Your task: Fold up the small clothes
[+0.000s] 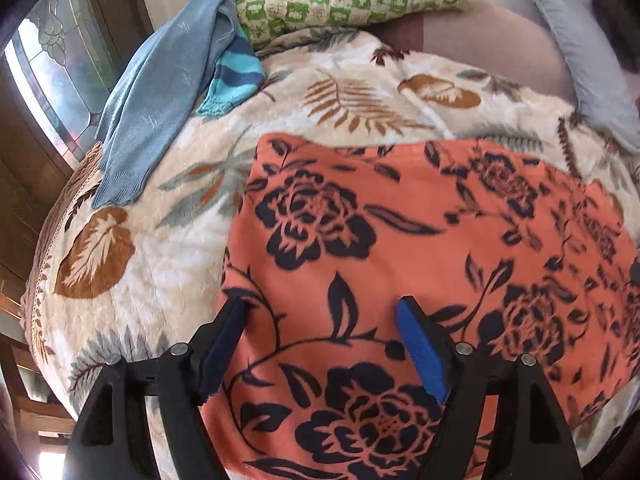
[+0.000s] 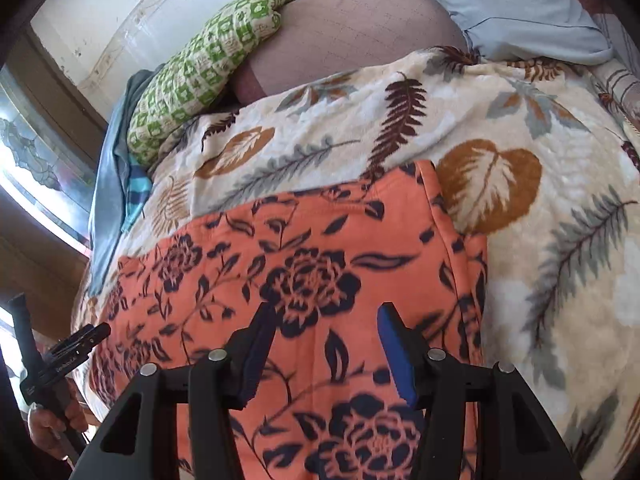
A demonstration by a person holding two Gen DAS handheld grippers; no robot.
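No legible text, label, brand, number or sign is found in either view. One small white marking stands on the black body of the left gripper (image 2: 76, 354) at the lower left of the right wrist view; it is too small and blurred to read.

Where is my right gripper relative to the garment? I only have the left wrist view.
Observer: The right gripper is above the orange floral garment, pointing down at a black flower print. Its fingers are apart with nothing between them.
Operator: And can you see my left gripper from the right wrist view?
Observer: Yes. The left gripper is at the lower left of that view, beside the garment's edge. Its fingers are spread, and a hand is wrapped around its handle.
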